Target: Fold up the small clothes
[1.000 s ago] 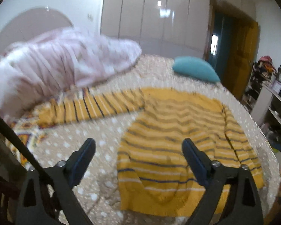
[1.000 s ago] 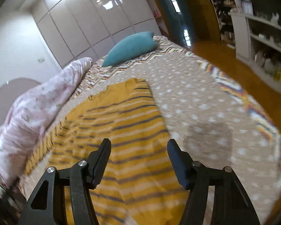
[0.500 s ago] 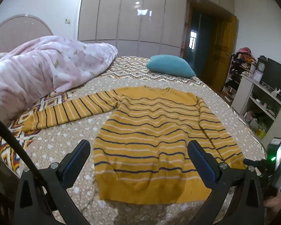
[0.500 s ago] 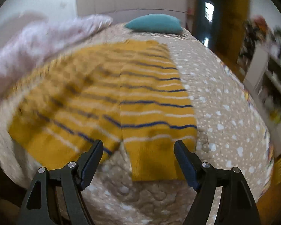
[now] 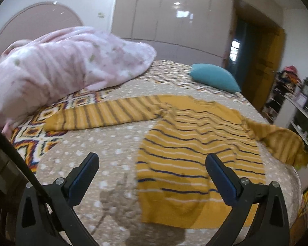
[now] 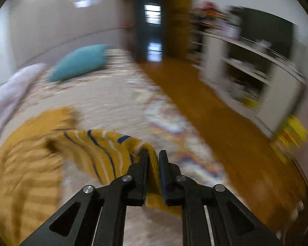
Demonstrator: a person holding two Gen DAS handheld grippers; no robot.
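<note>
A yellow striped sweater [image 5: 195, 143] lies spread on the dotted bedspread [image 5: 104, 149] of a bed, its hem towards the near edge and its neck towards the far end. One sleeve [image 5: 104, 114] stretches flat towards the left edge, beside a pink quilt [image 5: 61, 65]. The other sleeve [image 6: 104, 149] is lifted off the bed at the right edge. The right tool [image 6: 153, 160] has the end of that sleeve between its jaws, which are closing on the knit; this view is blurred. The left tool [image 5: 152, 168] hovers over the near edge with jaws wide apart and nothing between them. A teal pillow [image 5: 213, 78] rests at the far right corner. Beyond the right edge stands a white shelf [image 6: 252, 65].
</note>
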